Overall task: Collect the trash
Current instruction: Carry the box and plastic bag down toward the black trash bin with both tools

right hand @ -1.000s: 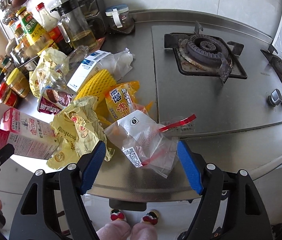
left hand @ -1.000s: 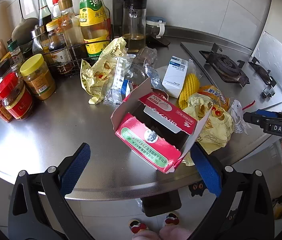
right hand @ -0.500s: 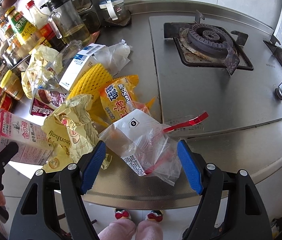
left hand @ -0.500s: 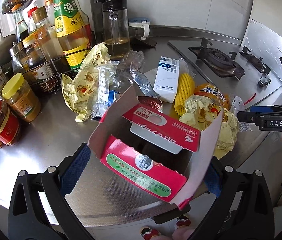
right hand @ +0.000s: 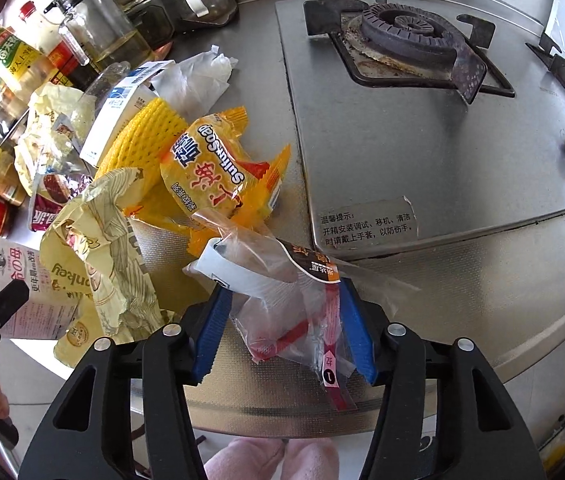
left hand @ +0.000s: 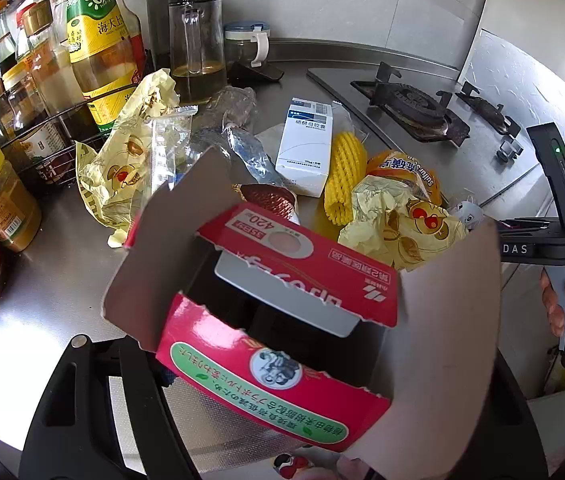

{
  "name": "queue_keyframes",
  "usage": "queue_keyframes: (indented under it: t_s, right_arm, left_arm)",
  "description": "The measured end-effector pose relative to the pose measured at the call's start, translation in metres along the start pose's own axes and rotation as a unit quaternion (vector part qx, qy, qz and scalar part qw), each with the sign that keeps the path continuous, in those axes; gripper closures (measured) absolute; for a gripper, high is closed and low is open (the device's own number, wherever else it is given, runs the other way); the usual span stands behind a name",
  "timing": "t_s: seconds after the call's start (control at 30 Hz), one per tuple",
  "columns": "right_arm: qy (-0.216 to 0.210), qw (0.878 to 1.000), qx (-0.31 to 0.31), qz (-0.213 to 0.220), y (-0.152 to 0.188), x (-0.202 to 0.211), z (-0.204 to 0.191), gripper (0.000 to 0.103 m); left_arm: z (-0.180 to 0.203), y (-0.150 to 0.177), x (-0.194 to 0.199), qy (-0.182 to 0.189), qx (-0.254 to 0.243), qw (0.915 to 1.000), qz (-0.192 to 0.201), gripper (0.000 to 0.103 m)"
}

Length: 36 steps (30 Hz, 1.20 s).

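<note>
On a littered steel counter (right hand: 462, 280), the left gripper (left hand: 282, 360) holds the red carton (left hand: 274, 320) clamped at the front edge, while the right gripper (right hand: 286, 328), nearer the stove (right hand: 410, 36), pinches a clear bag (right hand: 282, 296); remaining wrappers (right hand: 210, 168) lie straight ahead, between both.

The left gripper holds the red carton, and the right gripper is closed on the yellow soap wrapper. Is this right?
Not quite. In the right wrist view the right gripper is closed on the clear plastic bag, not the soap wrapper. The left gripper holds the red carton.
</note>
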State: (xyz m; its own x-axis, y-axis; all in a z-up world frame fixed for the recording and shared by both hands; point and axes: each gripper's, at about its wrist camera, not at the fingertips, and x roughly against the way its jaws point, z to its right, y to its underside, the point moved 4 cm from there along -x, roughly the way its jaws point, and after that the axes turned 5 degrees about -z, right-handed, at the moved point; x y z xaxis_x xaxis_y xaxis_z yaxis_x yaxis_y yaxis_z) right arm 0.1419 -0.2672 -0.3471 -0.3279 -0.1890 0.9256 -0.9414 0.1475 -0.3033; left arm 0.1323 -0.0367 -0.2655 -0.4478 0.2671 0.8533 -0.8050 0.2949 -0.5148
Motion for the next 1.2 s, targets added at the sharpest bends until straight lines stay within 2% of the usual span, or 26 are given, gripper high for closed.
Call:
queue_keyframes:
  t_s: [0.03,0.07,0.17,0.23,0.57,0.77,0.87,1.0,1.2]
  right_arm:
    - [-0.013,1.000,-0.003,-0.002,0.000,0.000,-0.001,0.082]
    - [-0.020,1.000,-0.007,-0.004,0.000,0.000,-0.002,0.087]
    - [-0.012,1.000,0.003,0.005,0.000,0.003,-0.007,0.093]
    - [-0.016,1.000,0.006,0.013,0.001,0.009,-0.011,0.095]
    - [-0.033,0.995,-0.004,0.096,0.010,0.080,-0.014,0.096]
    - [-0.048,0.991,0.020,0.124,0.038,0.123,-0.035,0.096]
    - [-0.055,0.990,0.039,0.123,0.065,0.133,-0.045,0.096]
    - [-0.073,0.990,0.074,0.099,0.103,0.129,-0.055,0.096]
    - [-0.093,0.989,0.108,0.044,0.162,0.094,-0.055,0.096]
  left_arm:
    - [0.000,0.000,0.001,0.002,0.000,1.0000,0.001,0.036]
    - [-0.001,0.000,0.001,0.002,0.001,1.0000,0.003,0.037]
    - [-0.002,0.001,0.004,0.004,0.000,1.0000,0.008,0.041]
    - [-0.003,0.001,0.008,0.006,0.001,0.9999,0.014,0.047]
    - [-0.007,0.002,0.048,-0.003,-0.012,0.9986,0.051,0.051]
    - [0.003,0.017,0.095,0.002,-0.029,0.9969,0.073,0.051]
    - [0.018,0.033,0.114,0.005,-0.035,0.9966,0.074,0.051]
    - [0.038,0.063,0.126,0.020,-0.020,0.9979,0.058,0.051]
    - [0.065,0.114,0.107,0.031,0.027,0.9991,0.010,0.051]
